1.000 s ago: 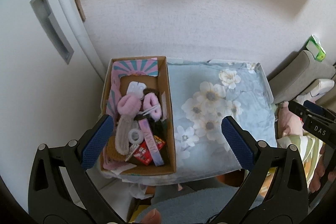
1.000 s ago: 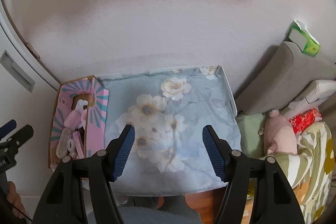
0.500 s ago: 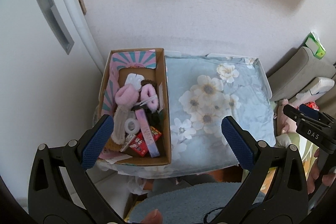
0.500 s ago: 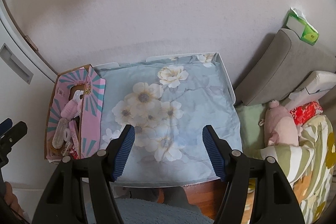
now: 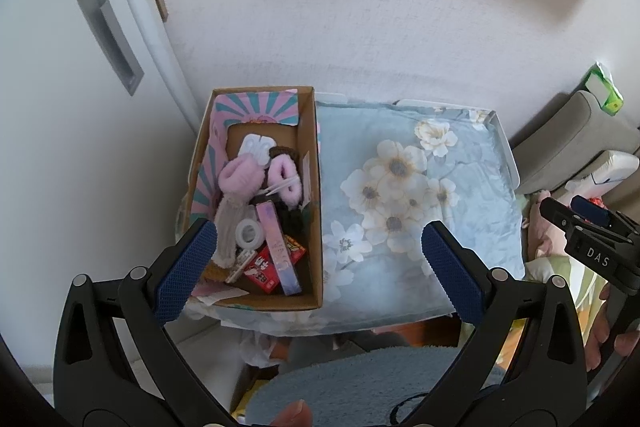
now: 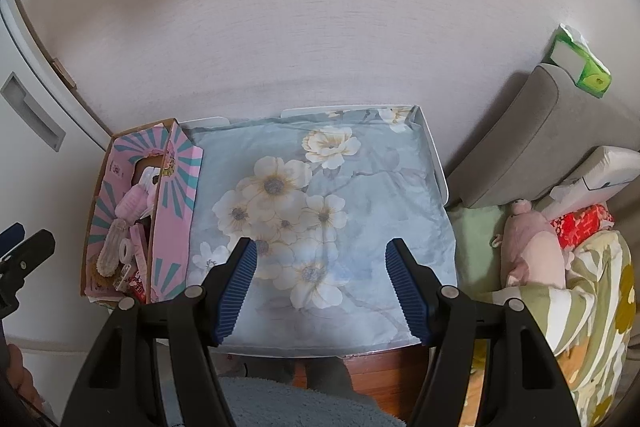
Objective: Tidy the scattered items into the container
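A cardboard box with pink and teal lining stands at the left end of a small table under a blue floral cloth. It holds pink fuzzy items, a tape roll, a red packet, a pink strip and other small things. The box also shows in the right wrist view, left of the cloth. My left gripper is open and empty, high above the box's near end. My right gripper is open and empty above the cloth.
A white door with a recessed handle stands left of the table. A grey cushion, a green tissue pack, a pink plush and bedding lie to the right. A wall is behind. A grey rug lies below.
Both grippers have pulled back and up from the table, so the box and cloth look smaller and farther. Both stay open. The box contents have not moved.
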`<move>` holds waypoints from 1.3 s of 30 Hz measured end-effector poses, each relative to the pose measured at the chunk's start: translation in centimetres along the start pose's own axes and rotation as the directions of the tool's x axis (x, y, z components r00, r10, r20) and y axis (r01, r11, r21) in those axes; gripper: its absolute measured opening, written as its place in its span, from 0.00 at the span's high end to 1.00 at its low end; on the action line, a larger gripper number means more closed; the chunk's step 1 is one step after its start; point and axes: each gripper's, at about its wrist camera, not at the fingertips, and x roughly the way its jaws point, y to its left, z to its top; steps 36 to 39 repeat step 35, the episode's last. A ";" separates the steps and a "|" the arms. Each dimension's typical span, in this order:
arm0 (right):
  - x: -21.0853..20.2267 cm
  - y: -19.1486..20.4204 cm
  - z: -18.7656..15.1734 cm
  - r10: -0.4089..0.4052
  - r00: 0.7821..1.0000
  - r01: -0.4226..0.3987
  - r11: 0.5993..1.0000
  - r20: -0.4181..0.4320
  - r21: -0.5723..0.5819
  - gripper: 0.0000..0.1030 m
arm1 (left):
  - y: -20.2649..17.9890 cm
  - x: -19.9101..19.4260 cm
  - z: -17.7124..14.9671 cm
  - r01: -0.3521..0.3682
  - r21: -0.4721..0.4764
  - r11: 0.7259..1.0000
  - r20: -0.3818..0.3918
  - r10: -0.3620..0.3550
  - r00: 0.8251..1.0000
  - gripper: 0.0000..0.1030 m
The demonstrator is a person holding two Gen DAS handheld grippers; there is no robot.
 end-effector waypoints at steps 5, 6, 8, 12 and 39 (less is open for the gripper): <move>0.1 0.1 0.2 0.006 1.000 -0.006 1.000 -0.002 -0.012 0.39 | 0.0 0.1 -0.1 -0.008 -0.013 1.000 -0.002 0.008 1.000 0.01; 0.2 0.1 0.2 0.008 1.000 -0.008 1.000 -0.003 -0.013 0.39 | 0.0 0.1 -0.1 -0.011 -0.014 1.000 -0.002 0.011 1.000 0.01; 0.3 0.1 0.3 0.009 1.000 -0.009 1.000 -0.004 -0.016 0.39 | -0.2 0.0 -0.2 -0.018 -0.017 1.000 -0.001 0.018 1.000 0.01; 0.4 0.1 0.4 0.018 1.000 -0.018 1.000 -0.007 -0.016 0.39 | -0.1 0.0 -0.1 -0.021 -0.018 1.000 -0.001 0.021 1.000 0.01; 0.8 0.3 0.7 0.015 1.000 -0.015 1.000 -0.009 -0.016 0.39 | -0.3 0.6 0.3 -0.050 -0.010 0.999 0.005 0.050 0.999 0.01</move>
